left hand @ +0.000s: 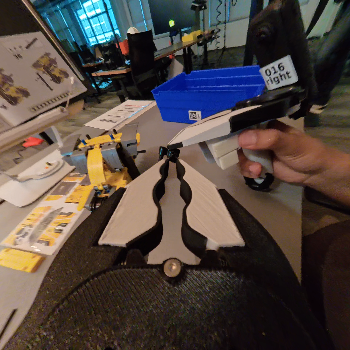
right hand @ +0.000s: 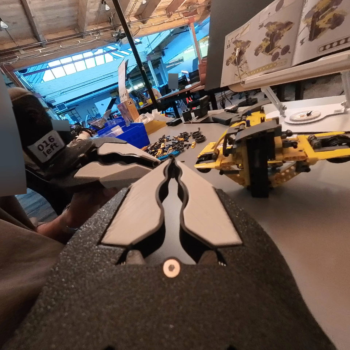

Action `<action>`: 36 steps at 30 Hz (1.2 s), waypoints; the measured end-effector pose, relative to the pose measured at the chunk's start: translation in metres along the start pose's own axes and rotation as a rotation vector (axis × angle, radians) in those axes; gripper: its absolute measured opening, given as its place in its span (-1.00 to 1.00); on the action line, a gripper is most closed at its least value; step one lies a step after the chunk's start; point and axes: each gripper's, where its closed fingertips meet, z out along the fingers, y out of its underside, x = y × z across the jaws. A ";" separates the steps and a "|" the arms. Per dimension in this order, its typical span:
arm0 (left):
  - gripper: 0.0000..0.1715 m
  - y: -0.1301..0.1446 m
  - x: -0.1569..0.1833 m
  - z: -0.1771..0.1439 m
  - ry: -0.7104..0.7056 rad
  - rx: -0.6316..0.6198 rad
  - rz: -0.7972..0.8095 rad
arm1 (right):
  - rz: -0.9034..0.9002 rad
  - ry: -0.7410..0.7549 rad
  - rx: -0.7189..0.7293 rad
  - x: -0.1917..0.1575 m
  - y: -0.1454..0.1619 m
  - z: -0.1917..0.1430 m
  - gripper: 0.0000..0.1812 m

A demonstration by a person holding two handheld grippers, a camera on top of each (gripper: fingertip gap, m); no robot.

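My left gripper (left hand: 171, 160) is shut on a small black connector piece (left hand: 169, 153), held above the grey table (left hand: 265, 208). My right gripper (left hand: 173, 146) comes in from the right in a person's hand, and its tip meets the same black piece from above. In the right wrist view my right gripper (right hand: 172, 162) is shut on a small black piece (right hand: 172, 157), and the left gripper (right hand: 158, 163) touches it from the left. I cannot tell whether it is one piece or two joined. A yellow and grey brick vehicle model (left hand: 106, 161) (right hand: 255, 157) stands on the table nearby.
A blue bin (left hand: 204, 94) stands behind the grippers. Several loose small parts (right hand: 174, 142) lie near more blue bins (right hand: 132, 132). An open instruction booklet (left hand: 34, 75) (right hand: 284, 37) rests on a white stand (left hand: 28, 181). A sticker sheet (left hand: 43, 217) lies at the left. Only a small space, under 4 cm, lies between the two pairs of fingers.
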 end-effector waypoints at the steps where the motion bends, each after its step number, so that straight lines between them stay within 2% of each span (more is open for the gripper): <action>1: -0.94 0.001 0.000 0.001 0.017 0.003 -0.032 | 0.006 -0.002 0.002 0.001 0.001 0.000 -1.00; 7: -0.90 0.009 0.000 0.003 0.088 0.016 -0.167 | 0.033 -0.007 0.004 0.006 0.007 0.000 -1.00; 17: -0.67 0.021 0.005 0.011 0.236 0.031 -0.409 | 0.033 0.015 0.013 0.013 0.011 0.001 -1.00; 26: -0.70 0.024 0.007 0.011 0.327 0.068 -0.551 | -0.136 0.104 -0.049 0.016 0.024 0.007 -1.00; 32: -0.92 0.021 0.010 0.006 0.436 0.108 -0.663 | -0.263 0.137 -0.073 0.012 0.026 0.010 -1.00; 36: -0.92 0.021 0.003 0.006 0.431 0.128 -0.711 | -0.304 0.136 -0.091 0.009 0.030 0.012 -1.00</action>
